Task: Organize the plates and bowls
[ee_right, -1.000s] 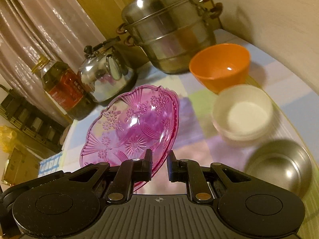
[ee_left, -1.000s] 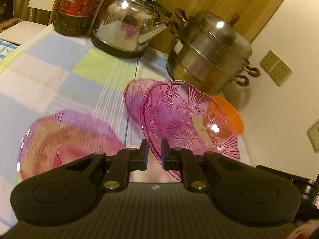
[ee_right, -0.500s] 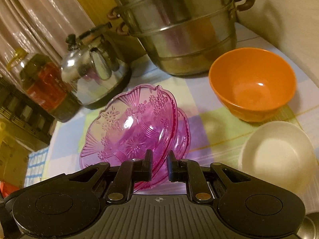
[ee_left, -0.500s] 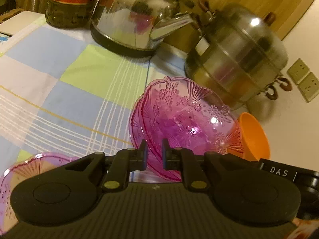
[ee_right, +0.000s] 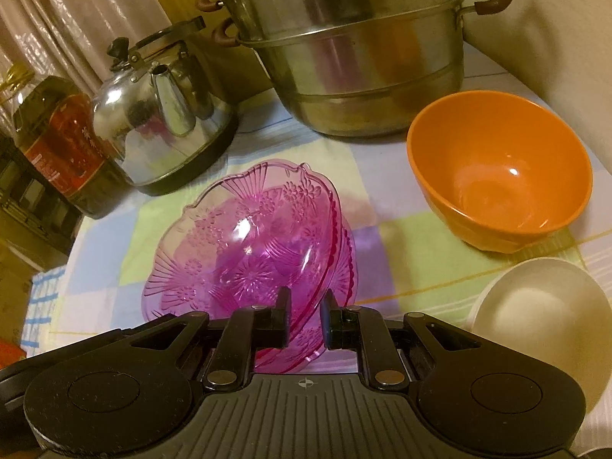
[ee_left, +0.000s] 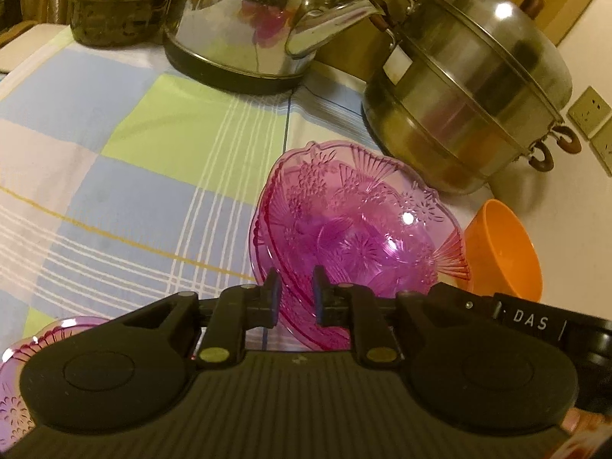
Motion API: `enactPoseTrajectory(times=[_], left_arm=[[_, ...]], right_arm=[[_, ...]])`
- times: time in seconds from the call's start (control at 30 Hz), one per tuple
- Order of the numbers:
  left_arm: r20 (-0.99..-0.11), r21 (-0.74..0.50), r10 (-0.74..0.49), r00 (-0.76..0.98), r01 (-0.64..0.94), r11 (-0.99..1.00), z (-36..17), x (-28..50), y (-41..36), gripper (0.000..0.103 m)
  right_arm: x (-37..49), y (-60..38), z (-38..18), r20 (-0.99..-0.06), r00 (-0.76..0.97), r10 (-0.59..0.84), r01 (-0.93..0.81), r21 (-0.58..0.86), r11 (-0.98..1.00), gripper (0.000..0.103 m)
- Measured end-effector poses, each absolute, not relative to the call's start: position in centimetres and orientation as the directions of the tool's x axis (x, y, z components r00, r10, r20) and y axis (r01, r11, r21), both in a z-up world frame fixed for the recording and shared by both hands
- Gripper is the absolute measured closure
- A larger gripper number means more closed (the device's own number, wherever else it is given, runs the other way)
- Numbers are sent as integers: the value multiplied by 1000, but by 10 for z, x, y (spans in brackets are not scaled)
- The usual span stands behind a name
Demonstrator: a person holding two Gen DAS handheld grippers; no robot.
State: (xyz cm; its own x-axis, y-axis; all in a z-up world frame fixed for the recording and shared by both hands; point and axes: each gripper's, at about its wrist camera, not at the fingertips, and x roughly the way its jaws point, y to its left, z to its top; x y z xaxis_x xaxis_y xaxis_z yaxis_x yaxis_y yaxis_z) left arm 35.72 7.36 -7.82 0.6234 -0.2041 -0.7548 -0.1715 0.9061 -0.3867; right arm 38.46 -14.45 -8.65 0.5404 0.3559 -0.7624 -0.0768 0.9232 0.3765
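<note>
left wrist view: the left gripper [ee_left: 294, 290] had its fingers either side of the near rim of a transparent pink pressed-pattern plastic bowl [ee_left: 344, 225], and the jaws were opening, with the rim between them but looking no longer pressed. that bowl sat tilted inside a second matching pink bowl [ee_left: 306, 329] on the checked-cloth counter [ee_left: 134, 176], just in front of a steel stacked steamer pot [ee_left: 466, 88] and beside an orange plastic bowl [ee_left: 505, 244]. a third pink patterned dish [ee_left: 23, 348] lay apart at lower left.

right wrist view: the right gripper [ee_right: 304, 310] had its fingers nearly together, pinching the opposite rim of the same top bowl. a white bowl [ee_right: 535, 313] stood near the orange one.

step in hand, as judged: nesting the pink bowls, at the release. next move likely called for the right fingers to let go too, then both grippers backing off without dragging the tilted bowl, so it could settle level.
</note>
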Motion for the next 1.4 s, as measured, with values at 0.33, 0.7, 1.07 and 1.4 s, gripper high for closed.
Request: enactPoseTrajectory(times=[0.33, 0.7, 1.07, 1.4], left_arm=[[-760, -309, -143, 633, -160, 937, -75, 356, 71, 65], [-753, -348, -148, 641, -198, 916, -77, 351, 92, 64], [-748, -354, -157, 644, -188, 916, -76, 350, 89, 64], [-734, -343, -155, 662, -164, 925, -63, 334, 94, 64]], right_arm=[[386, -150, -84, -752, 558, 350, -61, 384, 921, 69], [385, -161, -83, -725, 582, 369, -45, 424, 905, 68], [385, -162, -86, -720, 577, 386, -40, 447, 894, 68], [372, -159, -73, -718, 584, 380, -58, 430, 901, 67]])
